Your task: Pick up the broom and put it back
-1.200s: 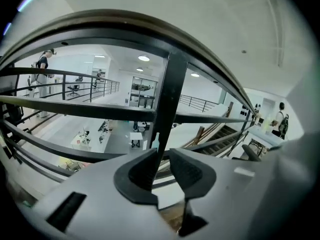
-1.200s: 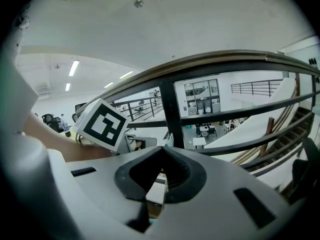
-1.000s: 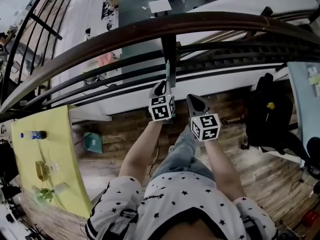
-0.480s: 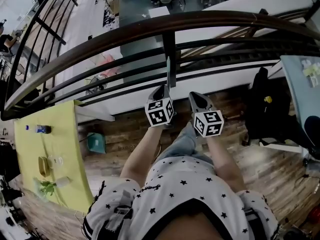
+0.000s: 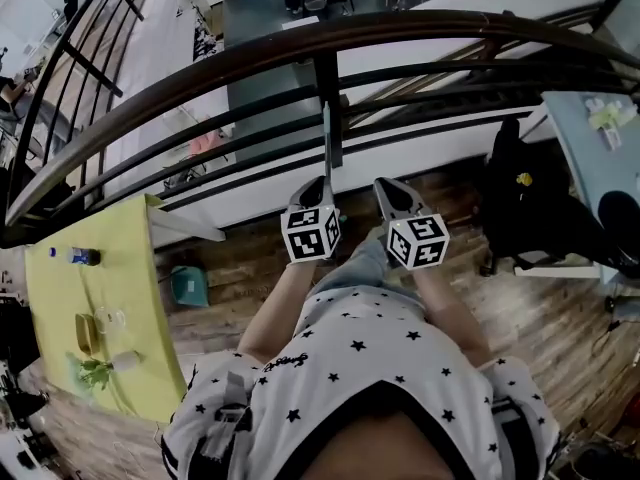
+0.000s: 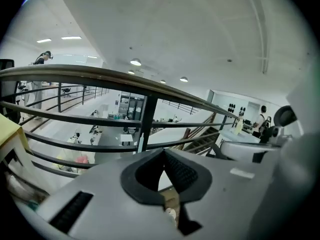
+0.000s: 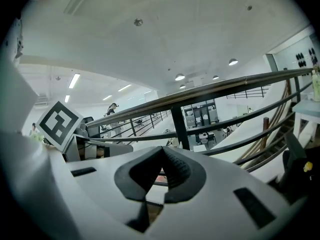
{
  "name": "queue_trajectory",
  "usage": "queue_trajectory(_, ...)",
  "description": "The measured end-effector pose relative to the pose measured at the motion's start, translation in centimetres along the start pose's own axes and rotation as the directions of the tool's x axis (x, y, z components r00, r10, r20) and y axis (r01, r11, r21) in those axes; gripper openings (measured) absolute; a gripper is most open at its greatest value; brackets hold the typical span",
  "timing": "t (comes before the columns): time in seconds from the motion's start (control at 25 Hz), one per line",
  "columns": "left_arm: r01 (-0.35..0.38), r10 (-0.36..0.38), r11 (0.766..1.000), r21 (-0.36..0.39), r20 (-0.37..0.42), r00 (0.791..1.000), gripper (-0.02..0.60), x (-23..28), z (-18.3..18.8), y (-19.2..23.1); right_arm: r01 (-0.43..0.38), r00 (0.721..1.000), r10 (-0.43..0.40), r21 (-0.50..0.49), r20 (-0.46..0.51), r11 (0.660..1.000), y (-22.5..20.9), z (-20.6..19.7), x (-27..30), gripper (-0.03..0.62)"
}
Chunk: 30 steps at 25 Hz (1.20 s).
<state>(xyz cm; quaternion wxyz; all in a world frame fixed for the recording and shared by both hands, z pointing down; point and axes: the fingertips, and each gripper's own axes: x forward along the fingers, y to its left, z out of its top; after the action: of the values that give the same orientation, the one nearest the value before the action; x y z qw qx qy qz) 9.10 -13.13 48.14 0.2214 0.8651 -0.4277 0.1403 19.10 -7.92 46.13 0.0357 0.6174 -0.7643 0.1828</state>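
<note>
Left gripper (image 5: 321, 182) and right gripper (image 5: 386, 186) closed, empty; broom handle (image 5: 327, 138) just beyond left jaws

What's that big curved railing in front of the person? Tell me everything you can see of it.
The railing sweeps in a curve along the edge of a wood-floored upper level, overlooking a hall below. Its broad top rail looks like dark brown wood; thinner black bars run beneath, joined by a black upright post. A thin pale stick stands upright at the post; whether they touch is unclear.
</note>
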Motion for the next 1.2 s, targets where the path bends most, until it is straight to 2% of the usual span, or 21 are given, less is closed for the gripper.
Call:
queue_trajectory(0.56, 0.126, -0.125, 0.992, 0.024, -0.030, 0.992, 0.012, -6.0, -2.0, -1.9, -0.042, 0.999, 0.042, -0.031, 0.008, 0.999, 4.2, -0.6, -3.1, -0.006)
queue_trajectory(1.0, 0.153, -0.152, 0.988, 0.031, -0.032, 0.988, 0.012, -7.4, -2.1, -2.4, -0.062, 0.998, 0.062, -0.019, 0.003, 0.998, 5.0, -1.0, -3.9, -0.006)
queue_trajectory(1.2, 0.155, -0.154, 0.987, 0.043, -0.032, 0.988, 0.012, -6.9, -2.1, -2.8, -0.045, 0.999, 0.045, -0.023, -0.009, 0.999, 4.4, -1.2, -4.1, -0.008)
